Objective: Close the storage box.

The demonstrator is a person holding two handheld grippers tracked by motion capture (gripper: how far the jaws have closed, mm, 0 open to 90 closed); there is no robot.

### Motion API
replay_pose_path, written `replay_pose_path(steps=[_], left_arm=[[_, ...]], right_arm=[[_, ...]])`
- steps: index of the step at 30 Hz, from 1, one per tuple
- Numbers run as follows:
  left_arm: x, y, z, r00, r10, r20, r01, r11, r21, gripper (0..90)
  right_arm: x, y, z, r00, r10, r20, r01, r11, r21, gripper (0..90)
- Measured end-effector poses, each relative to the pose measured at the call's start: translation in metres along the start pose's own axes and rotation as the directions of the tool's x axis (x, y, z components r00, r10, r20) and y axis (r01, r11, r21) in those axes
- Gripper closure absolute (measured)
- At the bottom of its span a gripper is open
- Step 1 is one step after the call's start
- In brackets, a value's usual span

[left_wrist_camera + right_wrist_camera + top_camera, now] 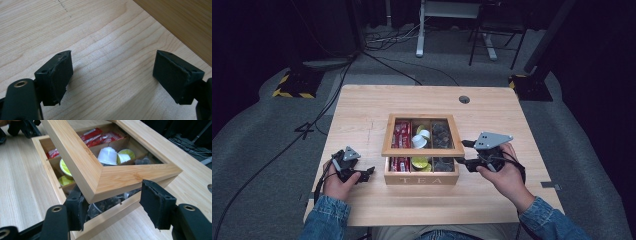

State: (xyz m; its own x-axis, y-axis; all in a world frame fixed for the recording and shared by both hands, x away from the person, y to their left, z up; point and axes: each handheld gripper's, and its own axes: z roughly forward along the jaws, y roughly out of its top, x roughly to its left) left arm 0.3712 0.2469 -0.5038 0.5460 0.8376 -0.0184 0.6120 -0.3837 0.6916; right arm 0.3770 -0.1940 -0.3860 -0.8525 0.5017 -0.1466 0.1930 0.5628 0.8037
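A wooden tea box marked TEA stands mid-table, its glass-paned lid lifted at the front and tilted. Inside lie red sachets, a white capsule, yellow-green capsules and dark pods. My right gripper is at the lid's front right corner. In the right gripper view the lid corner sits between the spread jaws of that gripper, one jaw under it, the other apart from it. My left gripper rests left of the box, open over bare wood.
The box's side wall lies just beyond the left gripper. A round cable hole sits at the table's far right. A small grey tab lies near the right edge. Cables and desk legs are on the floor behind.
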Motion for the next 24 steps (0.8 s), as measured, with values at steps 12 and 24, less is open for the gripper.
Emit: replay_pose_path(steps=[12,24], left_arm=[[0.000,0.000,0.000,1.0000,-0.001,0.000,0.001,1.0000,0.000,16.8],[0.000,0.000,0.000,1.0000,0.000,0.000,0.000,1.0000,0.000,16.8]], right_arm=[[0.009,-0.019,0.008,0.9999,0.008,-0.013,-0.008,1.000,0.024,39.4],[0.014,-0.030,0.015,0.9996,0.013,-0.024,-0.012,0.999,0.046,40.2]])
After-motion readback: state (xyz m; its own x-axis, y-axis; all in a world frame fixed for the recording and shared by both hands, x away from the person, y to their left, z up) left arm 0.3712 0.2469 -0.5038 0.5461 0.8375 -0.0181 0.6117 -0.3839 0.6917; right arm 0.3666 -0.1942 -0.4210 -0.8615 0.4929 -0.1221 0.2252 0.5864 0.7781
